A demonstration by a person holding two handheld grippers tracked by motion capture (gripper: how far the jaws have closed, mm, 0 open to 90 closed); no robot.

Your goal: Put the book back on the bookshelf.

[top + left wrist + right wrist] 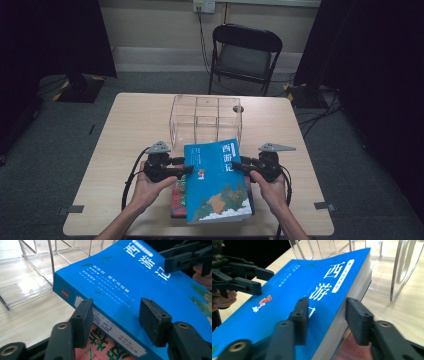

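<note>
basically both tools, left tool point(186, 169) and right tool point(236, 167), clamp the blue book point(217, 181) at frame centre by opposite edges: thick, heavyish, glossy-slippery, so grip deep.

A black folding chair point(245, 52) stands behind the wooden table point(130, 125), on grey carpet point(45, 150), near a pale wall point(150, 22).

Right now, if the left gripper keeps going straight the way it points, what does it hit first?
The blue book. The left gripper already straddles its spine edge, so the jaws would slide further over it. Beyond, the right gripper sits at the opposite edge; depth unclear.
</note>
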